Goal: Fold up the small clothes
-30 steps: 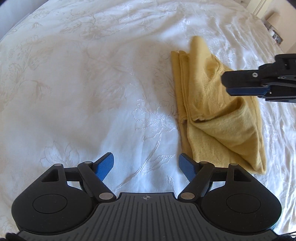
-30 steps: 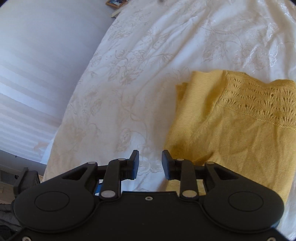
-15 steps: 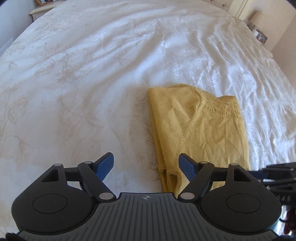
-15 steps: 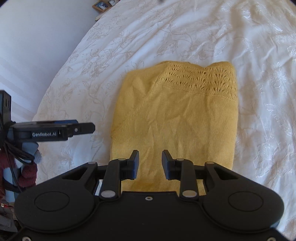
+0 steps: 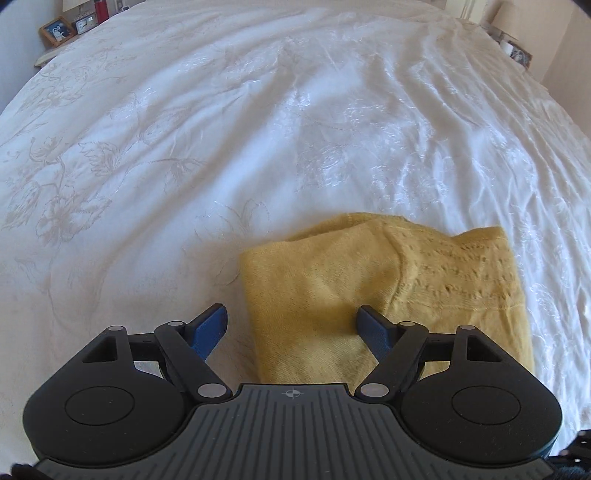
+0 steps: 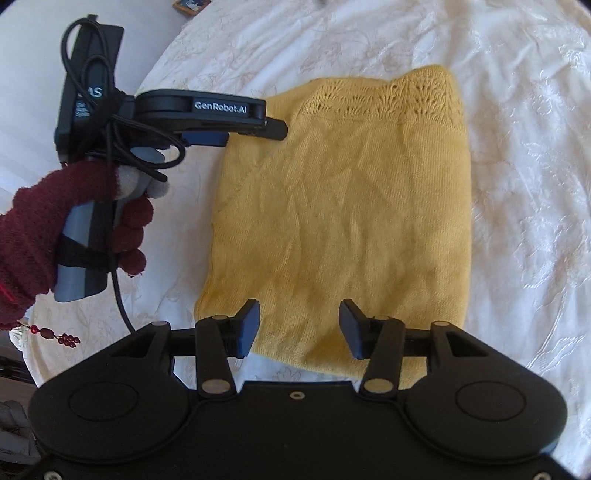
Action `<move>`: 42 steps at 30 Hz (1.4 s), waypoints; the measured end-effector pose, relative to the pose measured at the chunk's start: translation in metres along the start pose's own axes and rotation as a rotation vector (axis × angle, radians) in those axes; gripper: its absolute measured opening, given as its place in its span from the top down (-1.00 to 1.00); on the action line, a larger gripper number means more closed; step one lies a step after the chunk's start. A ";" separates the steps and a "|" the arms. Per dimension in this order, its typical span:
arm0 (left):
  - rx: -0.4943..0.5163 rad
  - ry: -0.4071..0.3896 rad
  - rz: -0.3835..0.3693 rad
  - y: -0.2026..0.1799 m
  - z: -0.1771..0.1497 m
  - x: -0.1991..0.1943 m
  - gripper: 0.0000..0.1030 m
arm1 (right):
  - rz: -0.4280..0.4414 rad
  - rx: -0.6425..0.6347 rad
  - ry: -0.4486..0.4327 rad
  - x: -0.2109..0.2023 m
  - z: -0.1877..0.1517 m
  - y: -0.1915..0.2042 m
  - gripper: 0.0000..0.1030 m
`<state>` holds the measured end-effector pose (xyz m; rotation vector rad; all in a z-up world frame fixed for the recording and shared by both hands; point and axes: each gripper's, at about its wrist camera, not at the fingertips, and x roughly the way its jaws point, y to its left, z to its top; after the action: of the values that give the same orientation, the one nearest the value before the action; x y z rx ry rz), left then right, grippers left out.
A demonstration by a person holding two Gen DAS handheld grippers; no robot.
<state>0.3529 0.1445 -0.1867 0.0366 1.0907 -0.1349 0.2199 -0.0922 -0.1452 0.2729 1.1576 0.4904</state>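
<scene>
yellow knitted garment [image 6: 343,206] lies folded into a rough rectangle on the white embroidered bedspread [image 5: 258,129], its lacy openwork band along the far edge and its plain knit toward the near edge. the fabric is flat but lightly creased.

the right gripper [image 6: 299,325] hovers at the near edge of the garment with its jaws spread apart and nothing between them; both blue-padded fingers [image 6: 248,325] sit over the yellow knit.

the left gripper [image 5: 291,328] is also released, its jaws wide. in its own view one finger hangs over the bedspread just beside the garment's left edge and the other over the knit. seen from the right wrist camera, the same left gripper [image 6: 255,127] reaches in from the left side with its tips at the garment's far left corner. it is held by a hand in a dark red knitted glove [image 6: 55,229], and a black cable [image 6: 118,295] trails from the handle.

two small picture frames [image 5: 55,29] stand beyond the far left corner of the bed.
</scene>
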 end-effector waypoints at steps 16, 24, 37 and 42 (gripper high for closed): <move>-0.187 0.003 -0.041 0.038 -0.023 -0.009 -0.68 | -0.026 -0.157 -0.207 0.025 0.105 -0.006 -0.49; -0.186 0.024 -0.046 0.040 -0.043 -0.024 -0.67 | -0.266 -0.275 -0.094 0.090 0.123 -0.013 -0.49; -0.189 0.091 -0.197 0.018 -0.100 -0.048 -0.67 | -0.042 0.001 -0.201 0.008 0.083 -0.081 -0.54; -0.181 0.131 -0.231 0.007 -0.114 -0.038 -0.67 | 0.010 0.042 -0.130 0.012 0.066 -0.100 -0.55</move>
<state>0.2360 0.1657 -0.2056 -0.2470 1.2324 -0.2437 0.3071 -0.1697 -0.1749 0.3424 1.0409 0.4508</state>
